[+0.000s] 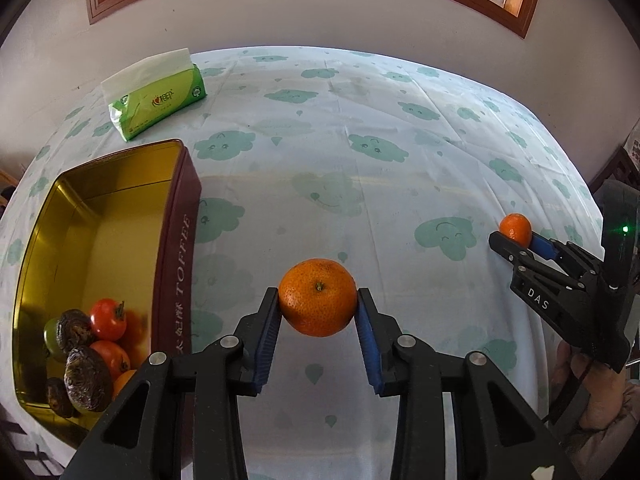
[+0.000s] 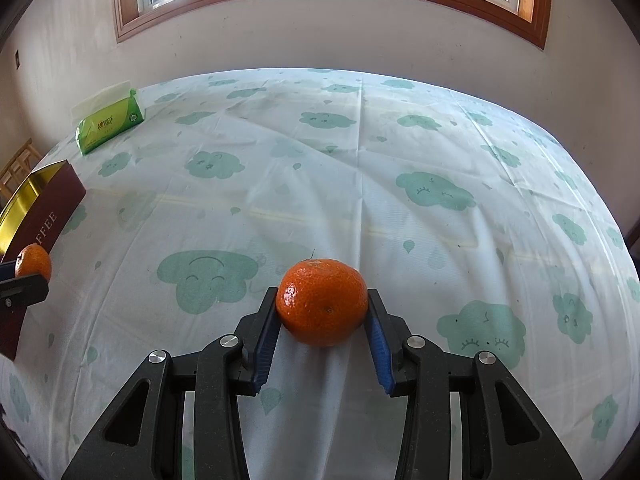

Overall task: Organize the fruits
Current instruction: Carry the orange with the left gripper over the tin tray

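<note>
wide bare stretch of tablecloth across the middle and far right, free to pass. at far left, a green tissue pack near the wall. at near left, an open toffee tin with its tall maroon wall standing between the cloth and its inside. inside, the far half bare gold floor; the near end crowded with tomatoes and dark wrinkled fruits. over the near cloth, left gripper clamped on a mandarin, just right of the tin wall. at right, right gripper gripping another mandarin, well apart, open cloth between.
</note>
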The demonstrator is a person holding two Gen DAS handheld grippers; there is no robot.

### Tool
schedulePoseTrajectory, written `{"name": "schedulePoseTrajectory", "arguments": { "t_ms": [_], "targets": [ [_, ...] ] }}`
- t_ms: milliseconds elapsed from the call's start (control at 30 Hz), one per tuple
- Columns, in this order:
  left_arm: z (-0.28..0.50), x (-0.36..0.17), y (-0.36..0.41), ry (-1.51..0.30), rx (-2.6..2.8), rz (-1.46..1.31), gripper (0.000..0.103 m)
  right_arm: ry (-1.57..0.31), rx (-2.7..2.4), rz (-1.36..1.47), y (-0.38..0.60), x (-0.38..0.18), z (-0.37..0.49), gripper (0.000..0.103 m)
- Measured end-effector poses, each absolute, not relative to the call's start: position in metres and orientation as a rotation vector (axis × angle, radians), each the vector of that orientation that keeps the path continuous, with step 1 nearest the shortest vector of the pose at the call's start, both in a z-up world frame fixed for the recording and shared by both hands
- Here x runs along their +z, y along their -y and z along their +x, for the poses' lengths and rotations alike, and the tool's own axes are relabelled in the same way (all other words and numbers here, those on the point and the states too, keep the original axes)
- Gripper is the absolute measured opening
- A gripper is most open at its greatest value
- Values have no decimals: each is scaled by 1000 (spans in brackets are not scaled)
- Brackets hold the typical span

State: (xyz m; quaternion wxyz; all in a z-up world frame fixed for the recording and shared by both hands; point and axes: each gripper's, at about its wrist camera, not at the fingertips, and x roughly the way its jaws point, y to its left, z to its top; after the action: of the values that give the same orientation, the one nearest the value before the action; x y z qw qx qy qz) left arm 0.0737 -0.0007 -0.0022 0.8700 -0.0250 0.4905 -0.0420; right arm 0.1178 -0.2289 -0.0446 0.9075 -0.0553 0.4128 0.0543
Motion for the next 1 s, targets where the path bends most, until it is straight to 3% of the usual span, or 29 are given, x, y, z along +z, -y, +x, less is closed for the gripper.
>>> {"name": "schedulePoseTrajectory", "arguments": {
  "t_ms": [533, 1000],
  "targets": [
    [54, 28, -52, -978, -4, -93, 33, -854, 112, -115, 229, -44, 118, 42],
    [44, 18, -124, -1004, 147, -172, 33, -854, 112, -115, 229, -44, 118, 42]
  ]
}}
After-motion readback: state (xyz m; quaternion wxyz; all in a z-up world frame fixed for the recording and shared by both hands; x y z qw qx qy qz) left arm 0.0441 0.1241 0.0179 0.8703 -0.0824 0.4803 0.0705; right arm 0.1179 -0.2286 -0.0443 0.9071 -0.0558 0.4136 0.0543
